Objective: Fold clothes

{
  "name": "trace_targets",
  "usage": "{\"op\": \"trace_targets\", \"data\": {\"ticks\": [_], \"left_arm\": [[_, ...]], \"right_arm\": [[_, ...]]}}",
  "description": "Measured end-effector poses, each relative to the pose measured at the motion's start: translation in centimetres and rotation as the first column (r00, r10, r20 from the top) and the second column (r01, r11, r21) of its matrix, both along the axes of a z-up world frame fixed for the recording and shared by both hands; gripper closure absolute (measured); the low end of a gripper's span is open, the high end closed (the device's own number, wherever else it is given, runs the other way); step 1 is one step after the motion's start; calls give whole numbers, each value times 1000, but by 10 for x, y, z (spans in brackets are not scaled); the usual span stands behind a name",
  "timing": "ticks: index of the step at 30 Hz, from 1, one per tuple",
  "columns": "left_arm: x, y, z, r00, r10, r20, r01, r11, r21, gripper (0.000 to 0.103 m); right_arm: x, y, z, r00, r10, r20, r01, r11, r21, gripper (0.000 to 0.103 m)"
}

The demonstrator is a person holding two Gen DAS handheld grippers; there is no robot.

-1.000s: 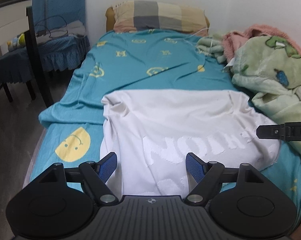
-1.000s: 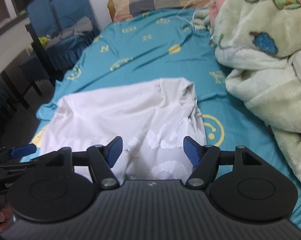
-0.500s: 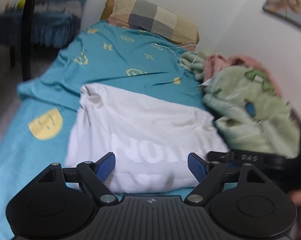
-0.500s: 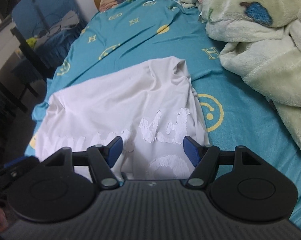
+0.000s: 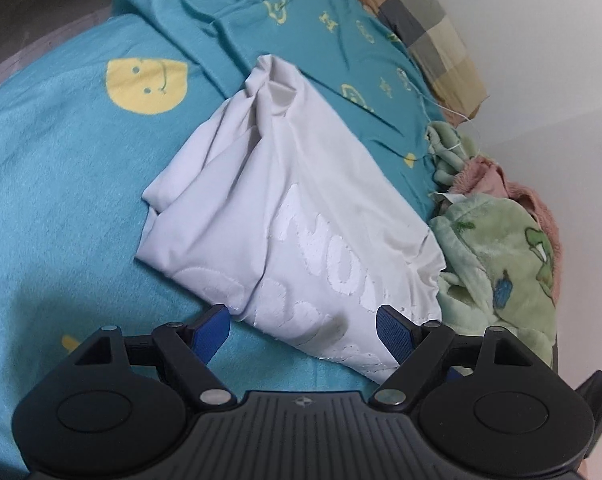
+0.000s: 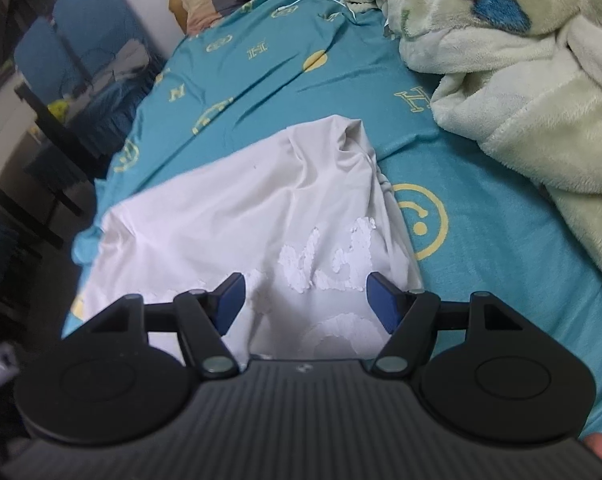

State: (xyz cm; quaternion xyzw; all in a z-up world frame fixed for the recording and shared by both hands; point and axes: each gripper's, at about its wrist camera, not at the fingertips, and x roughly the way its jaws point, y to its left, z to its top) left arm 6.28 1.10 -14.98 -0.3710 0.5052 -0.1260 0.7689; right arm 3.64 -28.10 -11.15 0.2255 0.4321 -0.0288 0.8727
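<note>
Left hand-held gripper (image 5: 303, 330): has swung to the shirt's near left corner; its view is now tilted, the pillow (image 5: 429, 28) moved to the upper right of the frame.
Shirt (image 5: 301, 216): left side now bunched into folds, no longer flat.
Right hand-held gripper (image 6: 304, 298): has moved closer over the shirt's (image 6: 237, 224) lettering.
</note>
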Motion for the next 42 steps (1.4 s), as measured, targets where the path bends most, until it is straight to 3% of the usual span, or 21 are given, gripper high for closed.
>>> {"op": "trace_targets", "data": {"ticks": [5,8,12,18,20,24,26,30,33,35,39,40,42], "left_arm": [[3,7,-19,995,82,-55,-85,995,-50,21],[3,22,-30,978,195,-73,-202,974,-100,26],[5,32,-37,961,271,-62,-277,951,-140,37],[4,32,-30,956,294,14,-285,938,-195,79],[6,29,-19,957,283,68,-262,941,-215,84],[10,22,-1,953,263,152,-223,945,-240,87],[11,18,6,949,257,182,-208,946,-249,88],[7,24,6,945,273,179,-216,934,-283,88],[4,32,1,946,289,148,-225,912,-343,88],[8,37,-4,948,294,118,-231,896,-378,89],[11,41,-8,947,303,103,-244,892,-380,89],[12,42,-9,947,305,99,-246,890,-383,89],[14,42,-11,948,305,95,-248,890,-383,89]], "right_arm": [[-6,-12,3,998,-55,27,50,984,172,34],[-12,-18,6,995,-88,49,71,958,277,32],[-15,-13,5,995,-81,63,48,913,405,32],[-16,4,-9,998,-40,43,5,785,619,32],[-16,10,-14,999,-26,38,-7,731,682,32],[-6,30,-43,998,18,-65,42,588,808,32],[-2,35,-54,996,6,-90,71,560,826,32],[0,24,-71,980,-111,-167,200,553,809,32],[-11,5,-88,937,-238,-256,345,511,787,32],[-20,-8,-88,904,-334,-266,411,516,752,32],[-30,-23,-83,854,-464,-237,477,515,712,33],[-30,-24,-84,847,-477,-233,485,517,706,42],[-28,-23,-80,851,-478,-215,483,555,678,58]]}}
